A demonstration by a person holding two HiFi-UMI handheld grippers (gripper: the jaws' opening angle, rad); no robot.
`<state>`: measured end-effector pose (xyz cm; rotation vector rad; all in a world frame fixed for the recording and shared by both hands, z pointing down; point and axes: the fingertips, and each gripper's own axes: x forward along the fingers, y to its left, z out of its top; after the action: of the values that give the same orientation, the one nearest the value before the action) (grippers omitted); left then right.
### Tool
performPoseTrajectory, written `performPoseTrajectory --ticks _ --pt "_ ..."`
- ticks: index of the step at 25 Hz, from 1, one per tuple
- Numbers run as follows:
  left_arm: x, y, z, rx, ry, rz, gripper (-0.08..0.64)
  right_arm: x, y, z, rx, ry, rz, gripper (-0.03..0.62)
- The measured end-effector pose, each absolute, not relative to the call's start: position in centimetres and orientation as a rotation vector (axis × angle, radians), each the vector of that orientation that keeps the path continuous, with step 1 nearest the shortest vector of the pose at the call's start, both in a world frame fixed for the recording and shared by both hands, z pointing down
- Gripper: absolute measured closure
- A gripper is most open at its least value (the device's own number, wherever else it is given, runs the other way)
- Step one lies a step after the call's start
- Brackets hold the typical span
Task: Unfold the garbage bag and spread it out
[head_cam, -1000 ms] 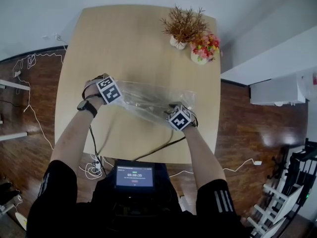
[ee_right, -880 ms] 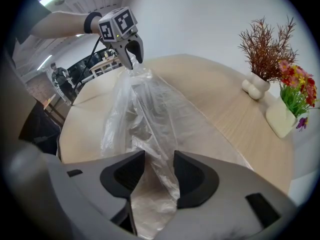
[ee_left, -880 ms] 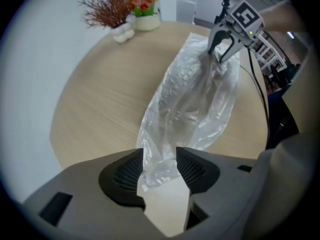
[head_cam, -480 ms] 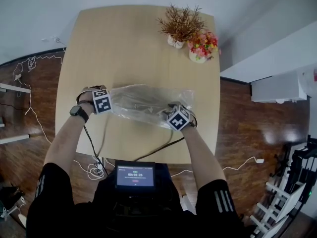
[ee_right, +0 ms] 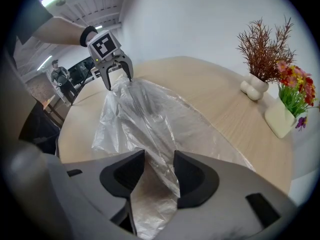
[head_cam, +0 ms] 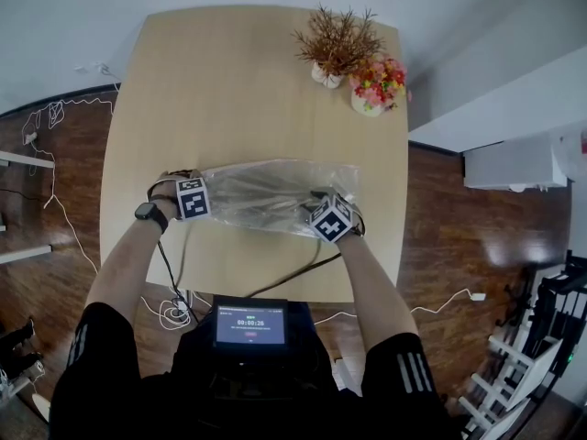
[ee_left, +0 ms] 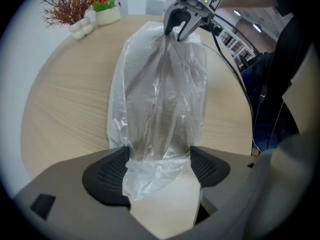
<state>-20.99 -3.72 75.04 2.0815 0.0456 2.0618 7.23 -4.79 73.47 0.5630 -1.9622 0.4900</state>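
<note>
1. The left gripper (ee_left: 157, 158) stands at the 9 o'clock end of the garbage bag (head_cam: 266, 191). Its jaws have just been opening and now stand spread wide, with the bag's crumpled end lying loose between them.
2. The clear bag lies stretched out on the table (head_cam: 229, 71), toward its 6 o'clock edge.
3. The right gripper (ee_right: 159, 165), at the bag's 4 o'clock corner, pinches the film.
4. A dried-twig pot (head_cam: 326, 74) and a flower pot (head_cam: 369, 104) stand at the table's 1 o'clock corner.
</note>
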Motion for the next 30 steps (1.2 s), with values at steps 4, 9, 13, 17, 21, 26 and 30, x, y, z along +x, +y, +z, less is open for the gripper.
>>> performPoseTrajectory --ticks 4,9,13,17,21,26,30 --pt "-21.4 -4.0 74.9 2.07 0.067 2.055 0.146 7.3 -5.2 72.9 0.559 -1.98 0.465 0.365" --pt "-21.6 -5.0 75.2 2.075 0.049 2.057 0.125 7.2 -5.3 72.9 0.537 -1.988 0.465 0.351" --pt "-21.6 -5.3 75.3 2.088 0.031 2.039 0.114 7.2 -5.2 73.1 0.531 -1.993 0.471 0.35" --pt "-21.6 -5.7 74.9 2.098 -0.005 2.003 0.107 7.2 -5.2 73.1 0.527 -1.994 0.466 0.35" --pt "-21.7 -6.8 74.2 2.118 -0.057 1.977 0.107 7.2 -5.3 73.0 0.515 -1.987 0.458 0.348" --pt "-22.4 -7.8 72.6 2.128 -0.074 1.978 0.107 7.1 -5.1 73.2 0.507 -1.986 0.457 0.347" --pt "-23.0 -8.1 72.3 2.127 -0.09 1.953 0.107 7.3 -5.3 73.1 0.515 -1.98 0.451 0.345"
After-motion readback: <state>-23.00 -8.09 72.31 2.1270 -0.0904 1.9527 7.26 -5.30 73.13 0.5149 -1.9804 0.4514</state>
